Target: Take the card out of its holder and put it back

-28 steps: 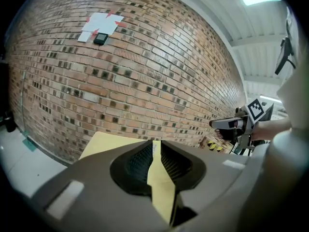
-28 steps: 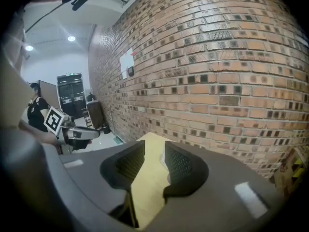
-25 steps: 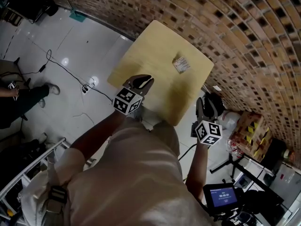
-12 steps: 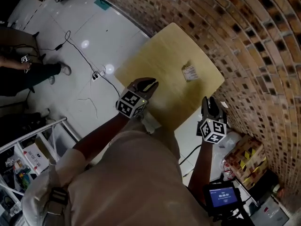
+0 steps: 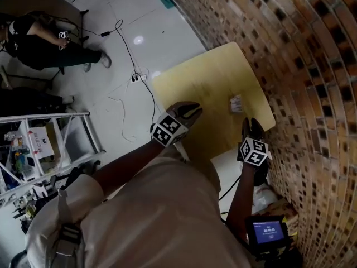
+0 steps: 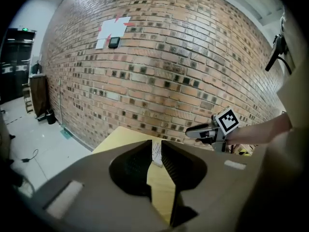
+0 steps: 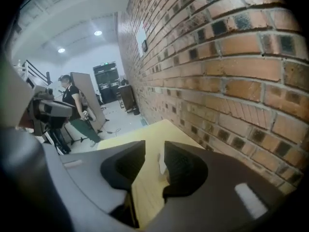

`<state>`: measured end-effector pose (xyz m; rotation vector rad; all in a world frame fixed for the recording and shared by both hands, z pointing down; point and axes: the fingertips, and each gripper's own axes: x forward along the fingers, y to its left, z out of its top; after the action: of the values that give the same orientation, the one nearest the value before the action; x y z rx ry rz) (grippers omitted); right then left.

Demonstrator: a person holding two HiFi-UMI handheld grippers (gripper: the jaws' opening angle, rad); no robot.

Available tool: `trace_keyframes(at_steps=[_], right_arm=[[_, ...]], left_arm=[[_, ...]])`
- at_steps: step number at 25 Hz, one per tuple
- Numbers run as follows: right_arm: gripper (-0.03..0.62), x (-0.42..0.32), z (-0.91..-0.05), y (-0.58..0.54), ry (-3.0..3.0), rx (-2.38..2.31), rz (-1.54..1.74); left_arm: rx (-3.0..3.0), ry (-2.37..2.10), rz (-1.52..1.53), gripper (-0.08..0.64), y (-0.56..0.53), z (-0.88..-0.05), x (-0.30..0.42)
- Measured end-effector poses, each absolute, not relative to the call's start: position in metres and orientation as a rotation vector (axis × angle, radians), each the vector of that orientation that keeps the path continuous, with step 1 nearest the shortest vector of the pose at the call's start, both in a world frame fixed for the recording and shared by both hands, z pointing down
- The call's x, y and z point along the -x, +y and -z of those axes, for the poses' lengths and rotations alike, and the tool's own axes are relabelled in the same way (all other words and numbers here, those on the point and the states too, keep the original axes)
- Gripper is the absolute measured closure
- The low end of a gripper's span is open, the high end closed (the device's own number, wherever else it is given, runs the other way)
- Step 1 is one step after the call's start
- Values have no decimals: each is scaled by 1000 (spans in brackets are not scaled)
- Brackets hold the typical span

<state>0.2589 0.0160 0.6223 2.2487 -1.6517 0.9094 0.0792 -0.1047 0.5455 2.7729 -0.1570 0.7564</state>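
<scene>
The card in its holder (image 5: 237,103) is a small pale rectangle lying flat near the brick-wall side of the yellow table (image 5: 206,82). Through the jaw gap it appears again as the card holder (image 6: 156,152), and likewise the card holder (image 7: 161,164) in the right gripper view. My left gripper (image 5: 191,110) hovers over the table's near edge, left of the holder, jaws a little apart and empty. By the near right corner, just short of the holder, my right gripper (image 5: 252,125) is open with nothing between its jaws.
A brick wall (image 5: 301,66) runs along the table's far and right sides. A person (image 5: 50,43) sits on the floor at the upper left, near cables (image 5: 134,74). A metal rack (image 5: 50,144) stands left. A small lit screen (image 5: 268,232) is below right.
The head view has swung, so the table now sits nearer the wall side of the frame. Both grippers have come closer to the table's near edge. The card holder has not moved.
</scene>
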Motion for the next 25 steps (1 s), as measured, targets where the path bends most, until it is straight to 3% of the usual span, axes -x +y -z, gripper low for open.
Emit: trace_keyframes(at_steps=[25], right_arm=[[488, -275, -777, -30, -1732, -1882, -1088]], left_arm=[[-2743, -380, -826, 474, -79, -553, -99]])
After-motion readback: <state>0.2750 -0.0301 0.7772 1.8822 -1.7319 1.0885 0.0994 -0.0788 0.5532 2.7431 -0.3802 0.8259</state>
